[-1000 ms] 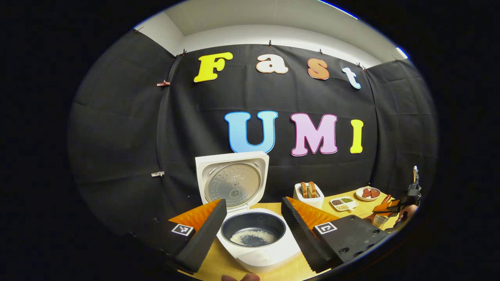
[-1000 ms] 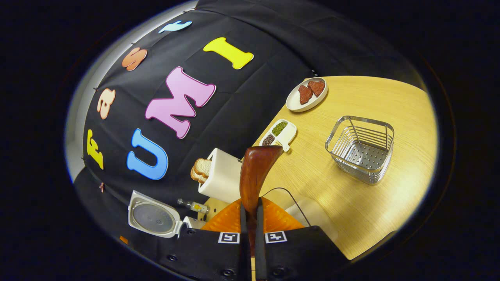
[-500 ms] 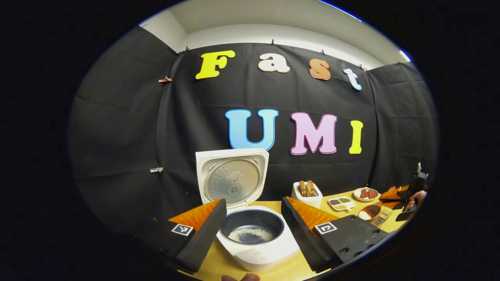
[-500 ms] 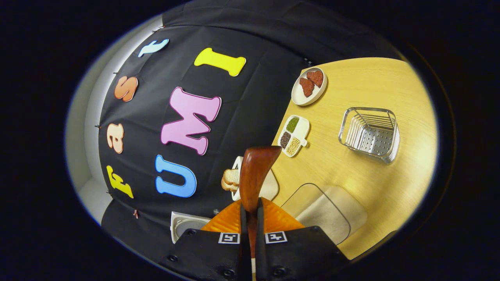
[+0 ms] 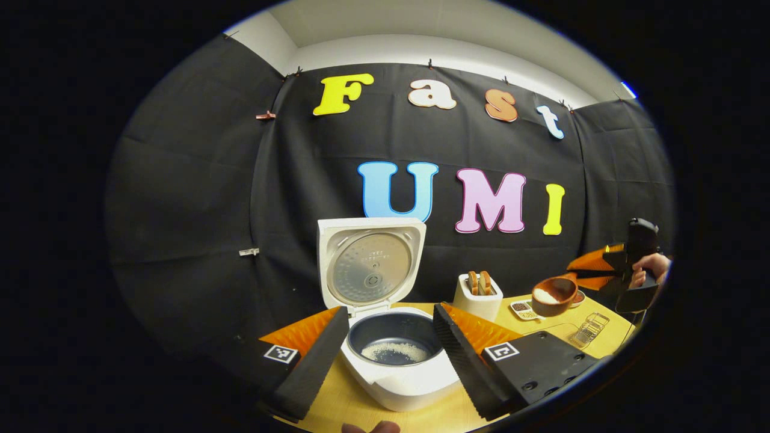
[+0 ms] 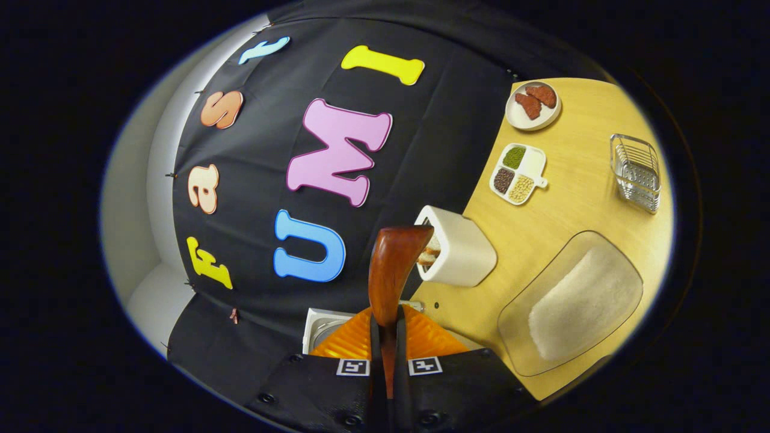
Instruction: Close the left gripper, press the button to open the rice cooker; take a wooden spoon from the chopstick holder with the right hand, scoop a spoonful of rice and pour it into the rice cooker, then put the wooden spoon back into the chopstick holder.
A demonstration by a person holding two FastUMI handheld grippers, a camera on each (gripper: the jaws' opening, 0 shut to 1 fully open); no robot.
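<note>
The white rice cooker (image 5: 397,379) stands open, its lid (image 5: 370,267) upright and a little rice in the dark inner pot (image 5: 394,346). My left gripper (image 5: 388,355) is open, its fingers spread either side of the pot. At the far right of the left gripper view, my right gripper (image 5: 592,273) holds the wooden spoon (image 5: 554,293) level above the table, with white rice in its bowl. In the right gripper view, the right gripper (image 6: 385,325) is shut on the wooden spoon (image 6: 391,267). The wire chopstick holder (image 6: 636,171) stands at the table's far side.
A clear tray of rice (image 6: 571,300) lies on the wooden table (image 6: 577,198). A white toaster with bread (image 6: 457,252) stands by the wall, beside a compartment dish of grains (image 6: 518,181) and a plate of red pieces (image 6: 533,105). A hand (image 5: 649,264) holds the right gripper.
The right gripper has lifted the spoon, now loaded with rice, off the tray and carried it higher and toward the cooker. The left gripper has shifted slightly and stays open.
</note>
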